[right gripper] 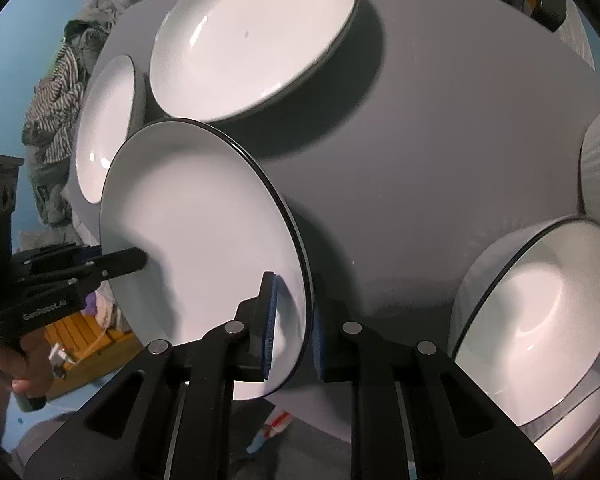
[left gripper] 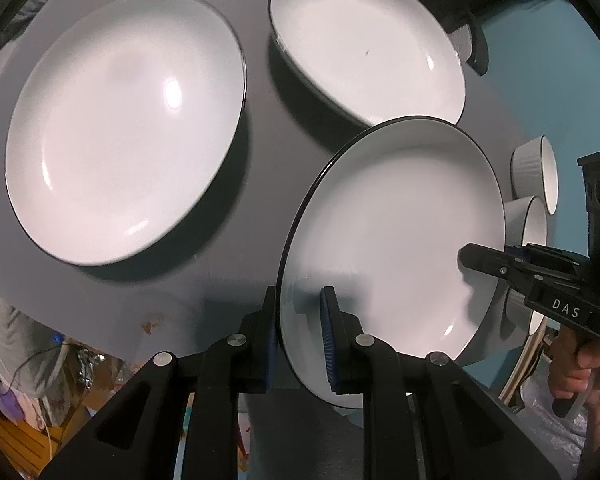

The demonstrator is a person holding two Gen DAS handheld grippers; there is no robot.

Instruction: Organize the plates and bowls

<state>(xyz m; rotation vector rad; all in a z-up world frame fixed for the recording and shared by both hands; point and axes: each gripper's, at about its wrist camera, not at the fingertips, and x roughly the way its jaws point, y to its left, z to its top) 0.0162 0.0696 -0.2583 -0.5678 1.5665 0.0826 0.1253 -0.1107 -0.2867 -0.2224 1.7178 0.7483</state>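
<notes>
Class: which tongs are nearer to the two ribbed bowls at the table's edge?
Right. The right tongs grip the lifted plate on the rim beside the ribbed bowls; the left tongs clamp its opposite rim, farther away.

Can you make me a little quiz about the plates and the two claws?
1. True or false: only one claw grips the lifted plate.
2. How many other plates lie flat on the grey table? A) none B) two C) five
3. What stands to the right of the lifted plate, as the left wrist camera sees it?

Key
1. False: the left claw and the right claw both pinch its rim, on opposite sides.
2. B: the left plate and the far plate.
3. White bowls.
</notes>
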